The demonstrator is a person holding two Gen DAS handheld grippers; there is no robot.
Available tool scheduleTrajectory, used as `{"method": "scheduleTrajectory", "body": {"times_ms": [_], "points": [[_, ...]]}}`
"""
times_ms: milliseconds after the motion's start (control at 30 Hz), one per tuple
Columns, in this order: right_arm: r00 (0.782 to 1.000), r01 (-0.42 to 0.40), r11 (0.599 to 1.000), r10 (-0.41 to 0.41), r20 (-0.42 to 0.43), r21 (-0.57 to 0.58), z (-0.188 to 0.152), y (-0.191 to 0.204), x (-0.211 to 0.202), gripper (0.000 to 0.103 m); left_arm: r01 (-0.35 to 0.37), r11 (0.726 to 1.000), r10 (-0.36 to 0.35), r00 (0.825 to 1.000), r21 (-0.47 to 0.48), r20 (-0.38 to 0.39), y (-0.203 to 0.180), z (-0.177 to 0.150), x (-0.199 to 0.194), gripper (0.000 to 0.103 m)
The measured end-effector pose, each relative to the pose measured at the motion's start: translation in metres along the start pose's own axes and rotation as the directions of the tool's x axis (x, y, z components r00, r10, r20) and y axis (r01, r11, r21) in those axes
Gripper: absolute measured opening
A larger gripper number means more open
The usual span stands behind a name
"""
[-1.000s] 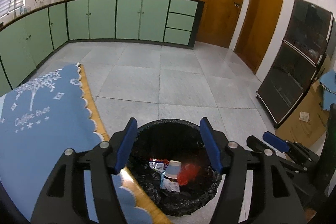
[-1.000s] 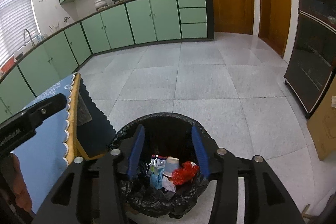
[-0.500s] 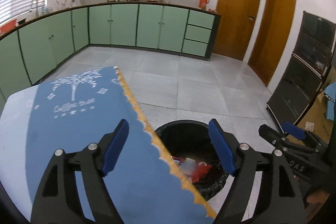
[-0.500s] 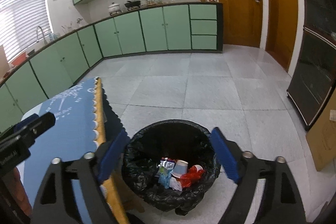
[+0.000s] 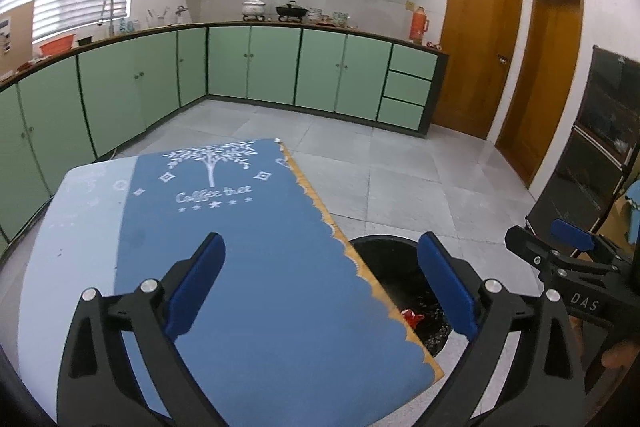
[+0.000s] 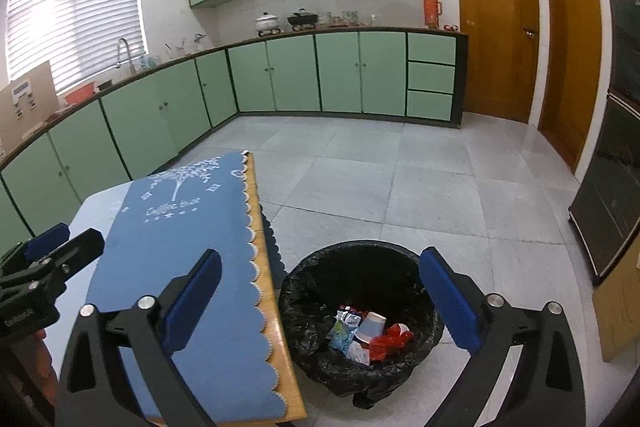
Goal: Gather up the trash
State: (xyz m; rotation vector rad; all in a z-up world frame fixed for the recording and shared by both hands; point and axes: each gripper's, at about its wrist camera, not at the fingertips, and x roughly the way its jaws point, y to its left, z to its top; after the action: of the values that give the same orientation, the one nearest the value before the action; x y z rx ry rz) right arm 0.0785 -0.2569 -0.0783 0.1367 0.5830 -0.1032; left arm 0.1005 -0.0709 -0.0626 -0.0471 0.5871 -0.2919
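Observation:
A black-lined trash bin (image 6: 320,271) stands on the floor beside the table; it holds a paper cup (image 6: 370,325), red scraps (image 6: 390,341) and wrappers. In the left wrist view the bin (image 5: 384,259) is partly hidden by the table edge. My left gripper (image 5: 322,287) is open and empty above the blue tablecloth (image 5: 248,251). My right gripper (image 6: 320,303) is open and empty above the bin and the table edge. The left gripper also shows at the left of the right wrist view (image 6: 52,255), and the right gripper at the right of the left wrist view (image 5: 560,247).
The table with the blue cloth (image 6: 180,235) has a wooden edge (image 6: 276,339) next to the bin. Green cabinets (image 6: 280,75) line the far walls. A dark glass cabinet (image 6: 612,211) and cardboard (image 6: 620,307) stand at the right. Grey tiled floor (image 6: 420,179) lies beyond.
Both grippers have risen and pulled back from the bin, and their jaws have opened wider. The left gripper has moved left over the tablecloth.

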Motion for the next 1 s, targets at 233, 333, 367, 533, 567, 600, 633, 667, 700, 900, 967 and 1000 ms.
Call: {"method": "scheduleTrajectory", "body": {"times_ms": [233,333,367,533,567,600,633,667,700,900,967,1000], "points": [[1.0,-0.027,1.0,0.027,0.008,-0.005,-0.004,0.01,-0.017,0.097,-0.031,1.0,0.031,0.999,-0.005,0.025,0.005,-0.005,-0.026,0.095],[1.0,-0.03,1.0,0.03,0.009,0.003,-0.008,0.014,-0.027,0.097,-0.03,1.0,0.03,0.999,-0.006,0.038,0.004,-0.006,-0.035,0.095],[0.999,-0.032,0.999,0.032,0.009,0.007,-0.009,0.015,-0.031,0.097,-0.029,1.0,0.029,0.999,-0.005,0.041,0.003,-0.007,-0.038,0.095],[0.999,-0.038,0.999,0.038,0.016,0.012,-0.009,0.018,-0.048,0.097,-0.036,0.999,0.036,0.997,0.003,0.067,0.001,-0.01,-0.053,0.095],[0.999,-0.038,0.999,0.038,0.02,0.012,-0.008,0.019,-0.052,0.097,-0.034,0.999,0.034,0.997,0.004,0.069,0.001,-0.01,-0.056,0.095],[0.999,-0.039,0.999,0.039,0.024,0.013,-0.007,0.019,-0.055,0.097,-0.033,0.999,0.033,0.997,0.005,0.071,0.001,-0.01,-0.057,0.095],[0.999,-0.04,0.999,0.04,0.031,0.014,-0.007,0.02,-0.058,0.097,-0.036,0.999,0.035,0.997,0.007,0.075,0.001,-0.01,-0.06,0.095],[0.999,-0.04,0.999,0.04,0.036,0.015,-0.006,0.02,-0.061,0.097,-0.037,0.999,0.036,0.996,0.007,0.077,0.0,-0.011,-0.062,0.095],[0.998,-0.039,0.999,0.039,0.04,0.015,-0.006,0.02,-0.064,0.097,-0.036,0.999,0.035,0.996,0.007,0.078,0.0,-0.011,-0.064,0.095],[0.998,-0.032,0.999,0.031,0.051,0.019,-0.006,0.019,-0.072,0.097,-0.041,0.999,0.04,0.995,0.014,0.09,-0.003,-0.012,-0.071,0.095],[0.998,-0.029,0.999,0.028,0.054,0.019,-0.005,0.019,-0.072,0.097,-0.042,0.999,0.04,0.995,0.016,0.091,-0.003,-0.011,-0.071,0.095],[0.998,-0.027,0.999,0.026,0.055,0.019,-0.005,0.019,-0.073,0.097,-0.041,0.999,0.04,0.995,0.016,0.091,-0.003,-0.011,-0.071,0.095]]}}
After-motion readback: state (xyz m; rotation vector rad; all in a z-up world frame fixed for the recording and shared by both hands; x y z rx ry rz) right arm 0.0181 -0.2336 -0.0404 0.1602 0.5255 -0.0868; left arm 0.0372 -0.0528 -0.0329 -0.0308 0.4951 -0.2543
